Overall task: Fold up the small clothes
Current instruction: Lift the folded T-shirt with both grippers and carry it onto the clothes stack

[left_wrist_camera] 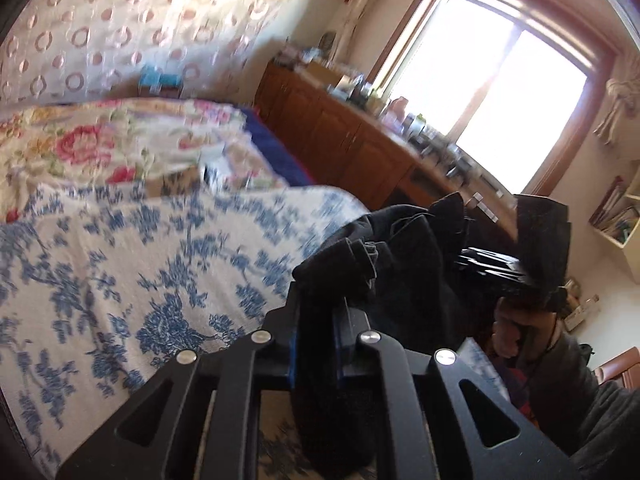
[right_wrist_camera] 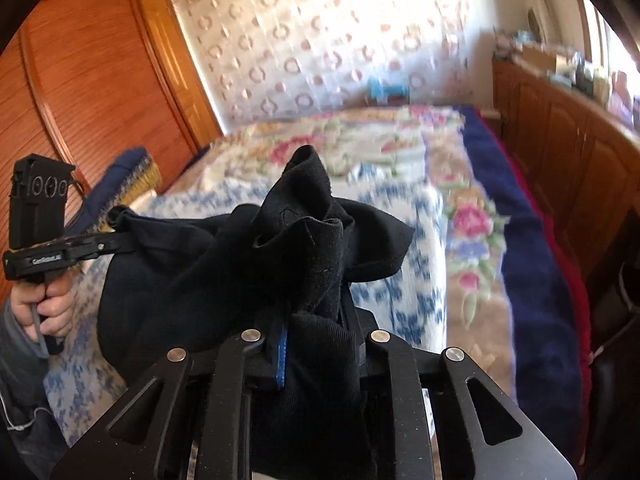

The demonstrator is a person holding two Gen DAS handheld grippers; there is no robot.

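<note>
Both the left claw (left_wrist_camera: 316,312) and the right claw (right_wrist_camera: 316,312) grip a bunched black garment (right_wrist_camera: 240,256), held between them above the blue-patterned bed (left_wrist_camera: 120,264), with the folding apparently barely begun and no neat fold yet visible

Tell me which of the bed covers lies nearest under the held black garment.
The blue-and-white floral cover, right beneath the black garment. The pink-flowered cover lies farther up the bed, and the dark blue blanket runs along the far side edge.
</note>
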